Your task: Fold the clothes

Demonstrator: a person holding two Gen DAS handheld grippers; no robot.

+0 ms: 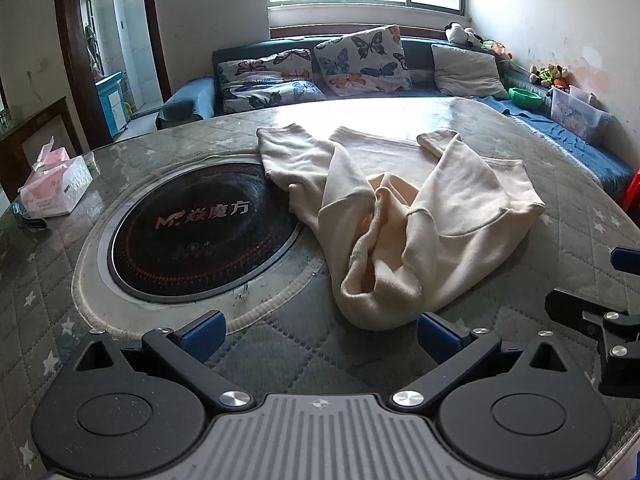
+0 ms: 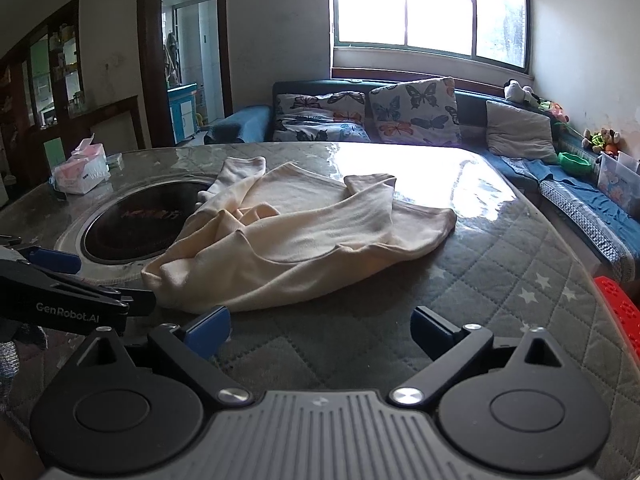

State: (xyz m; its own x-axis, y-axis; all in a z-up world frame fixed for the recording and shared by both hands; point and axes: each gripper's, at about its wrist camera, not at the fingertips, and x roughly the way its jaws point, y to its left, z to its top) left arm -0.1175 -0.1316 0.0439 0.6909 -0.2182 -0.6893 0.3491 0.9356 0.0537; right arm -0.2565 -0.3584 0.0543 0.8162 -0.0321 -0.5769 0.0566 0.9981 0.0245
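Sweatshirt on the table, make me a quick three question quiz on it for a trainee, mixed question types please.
1. True or false: the left gripper holds the sweatshirt.
2. What does the sweatshirt partly cover? A the tissue box, B the round cooktop, C a butterfly cushion.
3. Fill in: the right gripper has its fingers ____.

Key: 1 false, both its fingers sit spread short of the cloth. 2 B, one edge lies over the cooktop's rim. 3 open, nothing between them.
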